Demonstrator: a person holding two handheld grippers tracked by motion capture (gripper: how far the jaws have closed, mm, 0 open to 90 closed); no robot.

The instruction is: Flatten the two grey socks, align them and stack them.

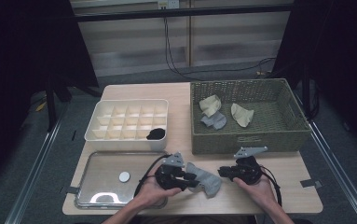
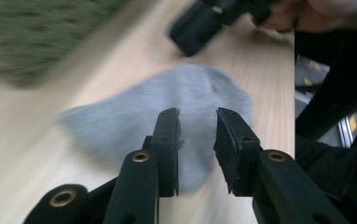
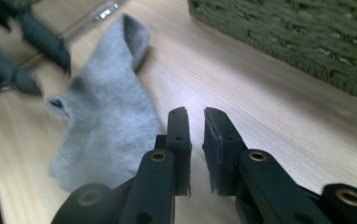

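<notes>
Hovering near the table's front edge, my left gripper (image 1: pixel 191 177) and right gripper (image 1: pixel 223 172) both stood narrowly parted, empty, so pinching the grey sock (image 1: pixel 204 178) at opposite ends seemed wisest.

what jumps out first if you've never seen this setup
A grey sock lies flat on the table's near edge, between the left gripper and right gripper, both with jaws slightly apart. Behind it a green wicker basket holds more socks, and to the left a white divided box has one dark item in a corner cell.
</notes>
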